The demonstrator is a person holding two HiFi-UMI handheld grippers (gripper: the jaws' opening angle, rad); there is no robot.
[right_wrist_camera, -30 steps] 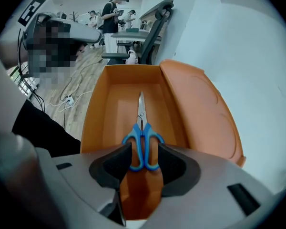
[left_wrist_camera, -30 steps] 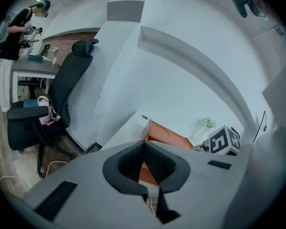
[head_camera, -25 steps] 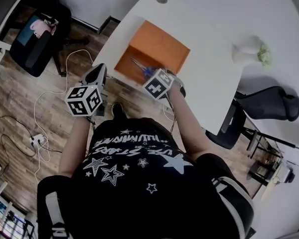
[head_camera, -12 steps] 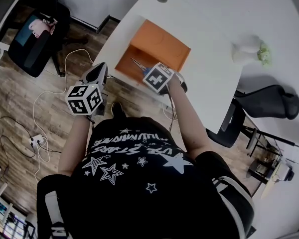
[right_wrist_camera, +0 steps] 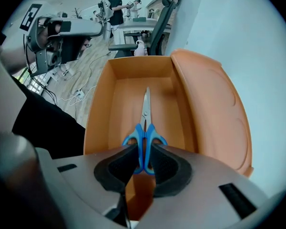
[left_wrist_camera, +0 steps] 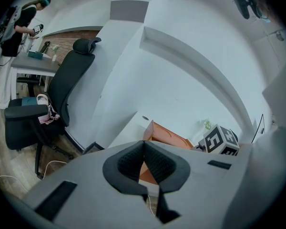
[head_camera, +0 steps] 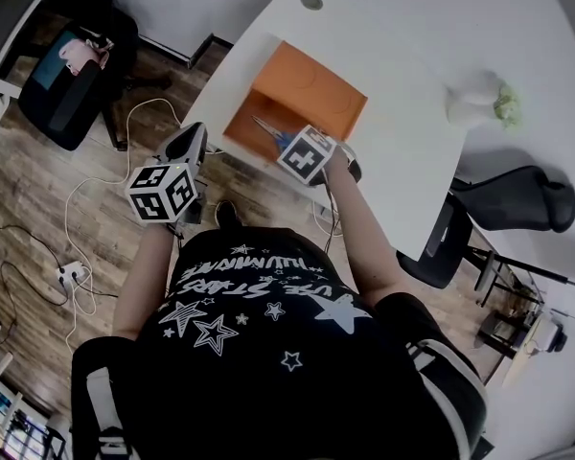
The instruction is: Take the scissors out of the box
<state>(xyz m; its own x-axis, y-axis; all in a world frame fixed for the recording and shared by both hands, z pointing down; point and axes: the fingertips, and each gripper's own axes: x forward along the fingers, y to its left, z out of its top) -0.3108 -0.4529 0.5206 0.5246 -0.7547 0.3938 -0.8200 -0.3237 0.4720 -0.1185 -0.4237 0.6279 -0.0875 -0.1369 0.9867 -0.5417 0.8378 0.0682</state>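
Scissors (right_wrist_camera: 144,128) lie flat on the bottom of the open orange box (right_wrist_camera: 97,123), blades toward twelve o'clock and blue loops toward six, as we work the grasping step. From the left: our left gripper (head_camera: 190,142) hangs off the edge of the white table (head_camera: 412,84) at nine o'clock of the box, its pads together on nothing. Our right gripper (right_wrist_camera: 142,159) points down into the box, jaws closing narrow, with the pads pressing either side of the handles. Next, we judge, comes a firm squeeze on the scissors and a straight lift clear of the box walls. The lid (right_wrist_camera: 214,109) lies thrown back at three o'clock, out of the path. Around us are a black office chair (head_camera: 72,75) at ten o'clock, cables (head_camera: 77,209) across the wooden floor, a small white-and-green object (head_camera: 479,99) at two o'clock, and another chair (head_camera: 517,199) at three. Nothing appears to block the lift.
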